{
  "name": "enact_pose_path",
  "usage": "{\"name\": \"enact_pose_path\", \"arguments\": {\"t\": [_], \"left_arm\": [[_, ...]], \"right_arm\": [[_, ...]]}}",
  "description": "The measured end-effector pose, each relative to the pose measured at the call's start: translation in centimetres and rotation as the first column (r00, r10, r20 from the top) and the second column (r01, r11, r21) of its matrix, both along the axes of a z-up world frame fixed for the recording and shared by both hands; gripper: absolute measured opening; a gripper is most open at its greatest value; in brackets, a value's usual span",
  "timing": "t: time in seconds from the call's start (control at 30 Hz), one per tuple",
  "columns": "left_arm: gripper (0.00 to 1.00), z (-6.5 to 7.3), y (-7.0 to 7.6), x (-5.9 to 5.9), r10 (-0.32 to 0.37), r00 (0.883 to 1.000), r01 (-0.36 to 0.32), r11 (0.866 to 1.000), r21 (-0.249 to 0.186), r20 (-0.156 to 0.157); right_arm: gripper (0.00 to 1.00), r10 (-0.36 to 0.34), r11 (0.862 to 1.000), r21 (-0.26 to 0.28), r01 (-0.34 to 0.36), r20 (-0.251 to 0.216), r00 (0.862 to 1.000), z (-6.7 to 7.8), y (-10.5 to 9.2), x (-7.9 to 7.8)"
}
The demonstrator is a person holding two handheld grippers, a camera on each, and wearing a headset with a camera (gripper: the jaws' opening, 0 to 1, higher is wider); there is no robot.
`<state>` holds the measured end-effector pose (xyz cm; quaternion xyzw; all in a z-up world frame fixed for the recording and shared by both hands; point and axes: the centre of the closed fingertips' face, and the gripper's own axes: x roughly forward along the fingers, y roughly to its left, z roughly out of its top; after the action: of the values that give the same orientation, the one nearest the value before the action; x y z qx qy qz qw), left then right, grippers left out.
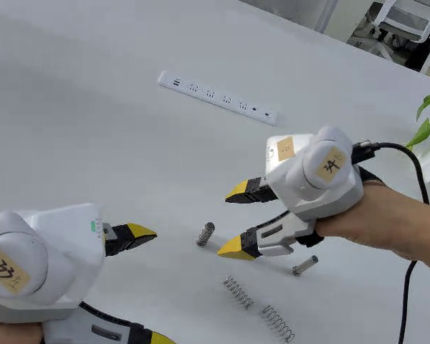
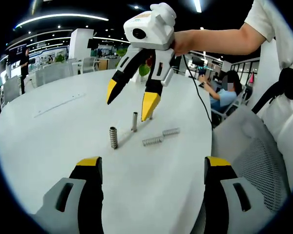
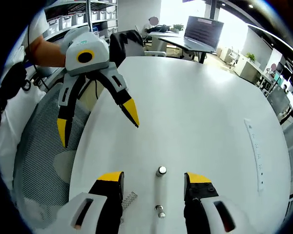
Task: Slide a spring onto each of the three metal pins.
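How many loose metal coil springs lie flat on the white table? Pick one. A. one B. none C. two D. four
C: one loose metal coil spring and a second loose spring lie flat on the white table, while a third spring stands upright instead.

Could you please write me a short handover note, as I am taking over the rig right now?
Left tool: open, empty, aimed at the pins.
Right tool: open, empty, hovering over the pins.
Sprung pin: upright on the table, between the two tools.
Bare pin: close by the right tool.
Loose springs: one and another, flat on the table, near the person.
Third pin: I cannot place it clearly.
Done: one pin. Left: both loose springs.
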<state>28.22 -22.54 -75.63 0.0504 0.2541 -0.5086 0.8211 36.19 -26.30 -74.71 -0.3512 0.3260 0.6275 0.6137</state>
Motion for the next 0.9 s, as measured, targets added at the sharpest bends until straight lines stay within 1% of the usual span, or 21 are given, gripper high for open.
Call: {"name": "enact_pose_path", "arguments": {"t": [0.13, 0.23, 0.4, 0.47, 0.57, 0.6, 0.63, 0.7, 0.8, 0.9], "left_arm": [[0.85, 0.1, 0.0, -0.1, -0.008, 1.000, 0.008, 1.000, 0.012, 0.001], [0.85, 0.1, -0.1, -0.1, -0.015, 1.000, 0.015, 1.000, 0.020, 0.003], [0.85, 0.3, -0.2, -0.1, -0.024, 1.000, 0.024, 0.999, 0.033, 0.008], [0.86, 0.3, -0.1, 0.0, -0.022, 1.000, 0.022, 0.999, 0.042, 0.013], [0.86, 0.4, 0.0, -0.1, -0.026, 1.000, 0.025, 0.998, 0.051, 0.011], [0.86, 0.4, 0.1, -0.1, -0.027, 1.000, 0.027, 0.998, 0.056, 0.013], [0.86, 0.3, 0.1, -0.2, -0.032, 0.999, 0.031, 0.998, 0.063, 0.013], [0.86, 0.4, 0.1, -0.1, -0.035, 0.999, 0.034, 0.997, 0.071, 0.013], [0.86, 0.4, 0.1, -0.1, -0.042, 0.999, 0.041, 0.996, 0.085, 0.013], [0.86, 0.4, 0.0, 0.1, -0.050, 0.999, 0.049, 0.994, 0.094, 0.012]], "right_arm": [[0.51, -0.049, 0.998, 0.037, 0.048, 0.013, 0.999, 0.9, -1.3, -0.1], [0.54, -0.084, 0.995, 0.061, 0.083, 0.014, 0.996, 1.4, -2.4, -0.3], [0.60, -0.145, 0.983, 0.111, 0.143, 0.012, 0.989, 2.1, -4.0, -0.8], [0.63, -0.158, 0.979, 0.133, 0.156, 0.008, 0.987, 2.3, -4.7, -1.2], [0.67, -0.184, 0.971, 0.154, 0.181, 0.007, 0.983, 2.5, -5.9, -1.6], [0.68, -0.194, 0.968, 0.163, 0.190, 0.006, 0.981, 2.6, -6.2, -1.6], [0.70, -0.217, 0.962, 0.170, 0.213, 0.002, 0.976, 2.6, -6.9, -1.7], [0.70, -0.237, 0.955, 0.186, 0.232, 0.002, 0.972, 2.8, -7.9, -1.8], [0.75, -0.280, 0.936, 0.218, 0.277, -0.014, 0.960, 3.1, -9.2, -2.1], [0.79, -0.305, 0.924, 0.235, 0.301, -0.019, 0.952, 3.0, -10.6, -2.5]]}}
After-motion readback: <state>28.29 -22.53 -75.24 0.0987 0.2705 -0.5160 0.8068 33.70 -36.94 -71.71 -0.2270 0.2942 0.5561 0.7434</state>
